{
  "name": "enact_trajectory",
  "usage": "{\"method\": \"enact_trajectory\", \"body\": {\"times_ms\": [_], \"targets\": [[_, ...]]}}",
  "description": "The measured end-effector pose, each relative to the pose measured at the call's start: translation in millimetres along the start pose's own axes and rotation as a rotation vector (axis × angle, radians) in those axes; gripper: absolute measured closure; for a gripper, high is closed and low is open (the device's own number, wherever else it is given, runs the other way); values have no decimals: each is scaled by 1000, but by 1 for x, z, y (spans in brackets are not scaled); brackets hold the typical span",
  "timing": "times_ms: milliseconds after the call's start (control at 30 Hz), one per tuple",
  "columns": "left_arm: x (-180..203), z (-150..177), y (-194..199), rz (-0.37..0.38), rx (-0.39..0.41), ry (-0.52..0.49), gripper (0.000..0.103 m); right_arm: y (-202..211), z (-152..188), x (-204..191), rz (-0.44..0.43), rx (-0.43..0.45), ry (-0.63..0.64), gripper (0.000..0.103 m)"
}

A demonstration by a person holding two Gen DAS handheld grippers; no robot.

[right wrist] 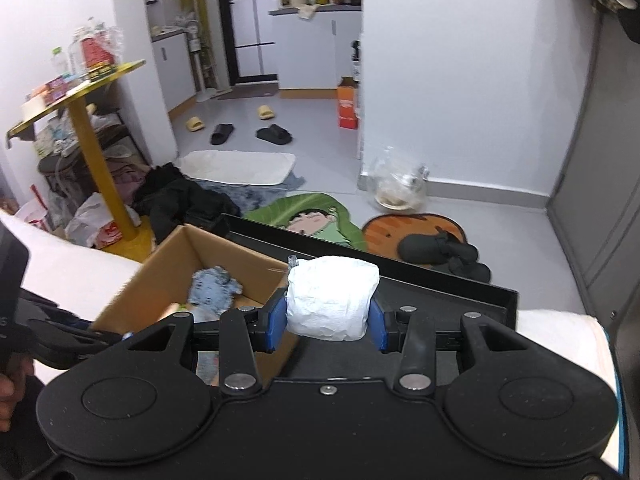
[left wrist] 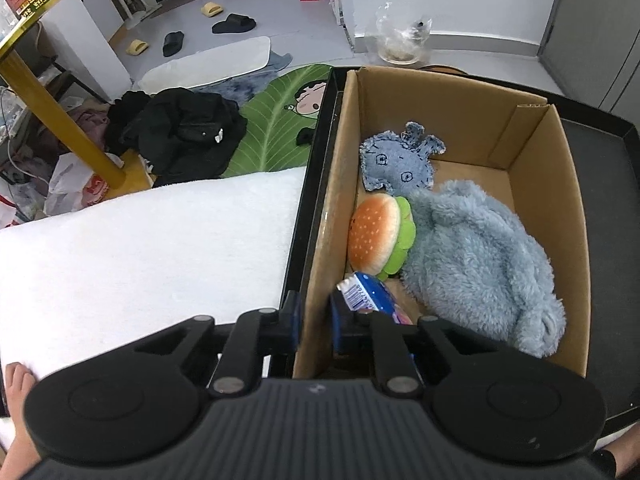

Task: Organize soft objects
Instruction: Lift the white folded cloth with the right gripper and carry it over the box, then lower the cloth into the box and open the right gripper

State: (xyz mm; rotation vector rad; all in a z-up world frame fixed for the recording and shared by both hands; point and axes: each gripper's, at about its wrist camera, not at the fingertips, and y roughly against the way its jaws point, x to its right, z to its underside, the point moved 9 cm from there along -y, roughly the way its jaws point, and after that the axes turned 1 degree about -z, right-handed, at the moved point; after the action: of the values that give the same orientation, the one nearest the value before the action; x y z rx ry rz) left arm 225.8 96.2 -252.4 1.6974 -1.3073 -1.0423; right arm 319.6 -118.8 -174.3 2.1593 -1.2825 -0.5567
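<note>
A cardboard box [left wrist: 552, 216] stands in a black tray [left wrist: 600, 240]. In it lie a denim plush [left wrist: 396, 158], a burger plush [left wrist: 378, 236], a fluffy blue plush [left wrist: 476, 264] and a blue-and-white packet [left wrist: 372, 294]. My left gripper [left wrist: 314, 322] is shut on the box's left wall near its front corner. My right gripper [right wrist: 330, 320] is shut on a white crumpled soft bundle [right wrist: 332, 298] and holds it above the tray [right wrist: 440, 284], just right of the box [right wrist: 168, 272]. The denim plush [right wrist: 214, 288] shows inside the box.
A white towel-covered surface [left wrist: 140, 256] lies left of the tray. Beyond are a yellow table leg [left wrist: 60, 120], black clothes [left wrist: 180, 128], a green leaf mat [left wrist: 280, 120], slippers and a plastic bag [right wrist: 400, 184] on the floor.
</note>
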Motion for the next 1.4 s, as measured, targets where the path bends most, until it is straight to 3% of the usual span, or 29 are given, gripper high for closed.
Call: {"method": "enact_trajectory", "body": {"times_ms": [467,833,1133,1400], "targets": [[-4,2,4,53,26,18,91,-2,-14,-55,-148,18,106,62],[-6,1,4,74,37,25,91,-16,-11,-81,-248,-28,173,62],[-6,1,3,90,43,29,91,-29,-7,-98,-281,-57,202,62],[-7,1,3,89,43,28,91,-34,-6,-92,-249,-58,208,60]]}}
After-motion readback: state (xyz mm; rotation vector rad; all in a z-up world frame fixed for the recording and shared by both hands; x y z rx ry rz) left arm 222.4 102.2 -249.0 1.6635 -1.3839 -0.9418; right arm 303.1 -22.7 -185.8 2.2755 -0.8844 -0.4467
